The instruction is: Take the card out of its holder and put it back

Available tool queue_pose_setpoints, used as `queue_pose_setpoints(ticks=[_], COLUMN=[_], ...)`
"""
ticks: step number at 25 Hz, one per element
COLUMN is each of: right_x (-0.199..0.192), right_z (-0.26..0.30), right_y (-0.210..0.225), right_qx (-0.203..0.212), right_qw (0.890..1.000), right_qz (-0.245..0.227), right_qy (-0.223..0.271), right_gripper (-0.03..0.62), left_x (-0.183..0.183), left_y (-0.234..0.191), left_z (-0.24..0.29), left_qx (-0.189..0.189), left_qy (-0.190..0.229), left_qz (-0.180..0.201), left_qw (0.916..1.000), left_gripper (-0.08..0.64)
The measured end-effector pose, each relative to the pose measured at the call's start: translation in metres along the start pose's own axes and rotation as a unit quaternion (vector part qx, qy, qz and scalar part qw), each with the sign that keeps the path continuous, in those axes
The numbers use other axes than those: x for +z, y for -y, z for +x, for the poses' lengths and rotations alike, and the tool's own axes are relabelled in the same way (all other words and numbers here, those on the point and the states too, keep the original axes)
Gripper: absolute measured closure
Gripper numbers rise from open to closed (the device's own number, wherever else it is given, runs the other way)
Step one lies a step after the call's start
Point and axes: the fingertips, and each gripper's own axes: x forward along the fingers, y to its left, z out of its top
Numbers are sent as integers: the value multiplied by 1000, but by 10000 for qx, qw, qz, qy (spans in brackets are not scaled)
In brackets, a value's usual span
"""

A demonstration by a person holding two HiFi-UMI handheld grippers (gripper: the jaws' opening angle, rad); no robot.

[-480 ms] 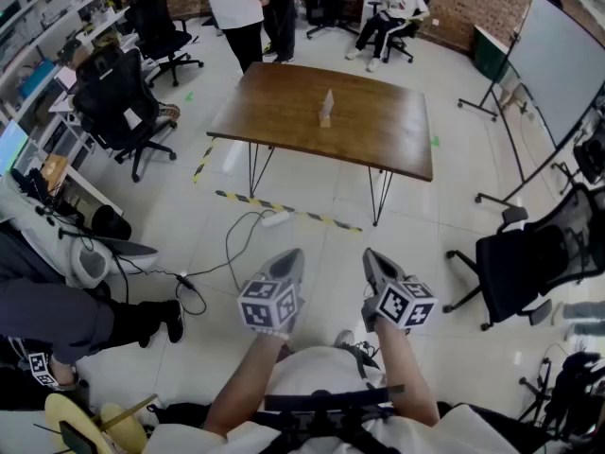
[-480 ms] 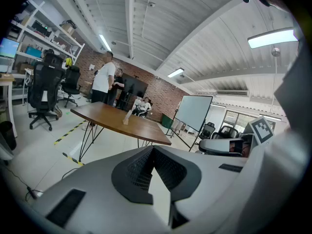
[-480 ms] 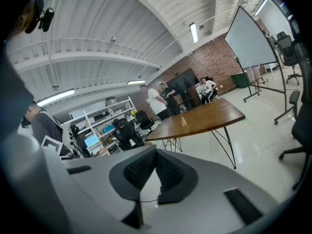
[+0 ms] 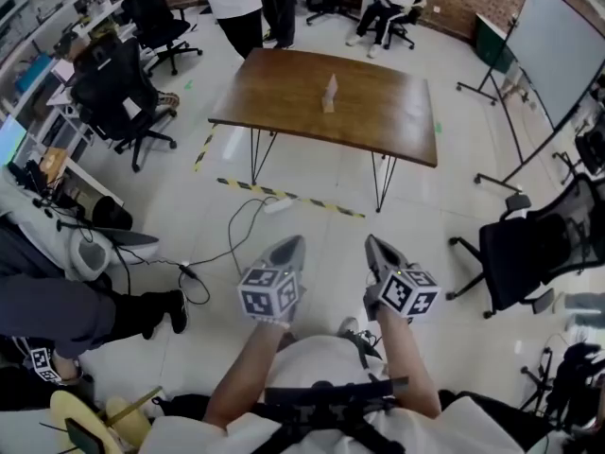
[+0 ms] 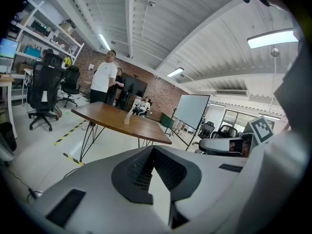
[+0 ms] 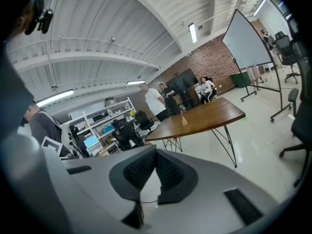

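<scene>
A small pale card in its holder (image 4: 329, 94) stands upright near the middle of a brown wooden table (image 4: 378, 112), far ahead of me across the floor. It also shows small in the left gripper view as the card holder (image 5: 127, 118) and in the right gripper view as the card holder (image 6: 184, 120). My left gripper (image 4: 289, 247) and right gripper (image 4: 375, 246) are held side by side in front of my body, well short of the table. Both are shut with nothing between the jaws, as seen on the left gripper (image 5: 153, 148) and the right gripper (image 6: 156, 150).
Between me and the table run a yellow-black tape strip (image 4: 293, 198) and a loose cable (image 4: 232, 239). Black office chairs stand at the left (image 4: 118, 97) and right (image 4: 529, 253). A whiteboard (image 4: 558, 60) is at the far right. People stand beyond the table (image 4: 236, 3); a seated person's leg (image 4: 66, 310) is at my left.
The table and both grippers sit slightly higher in the head view than before. The grippers stay shut and side by side.
</scene>
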Motion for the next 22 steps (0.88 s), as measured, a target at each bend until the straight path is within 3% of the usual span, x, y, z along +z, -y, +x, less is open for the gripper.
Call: queue_pose_setpoints(ticks=[22], right_x=[-30], right_z=[18], right_y=[-38], right_qx=[-351], right_qw=[9990], right_qz=[228], right_qy=[178], right_gripper=[586], left_x=[-7], left_y=[-48], left_z=[-26], left_qx=[-302], left_qy=[-269], left_qz=[78], left_qw=[9992], left_gripper=[568])
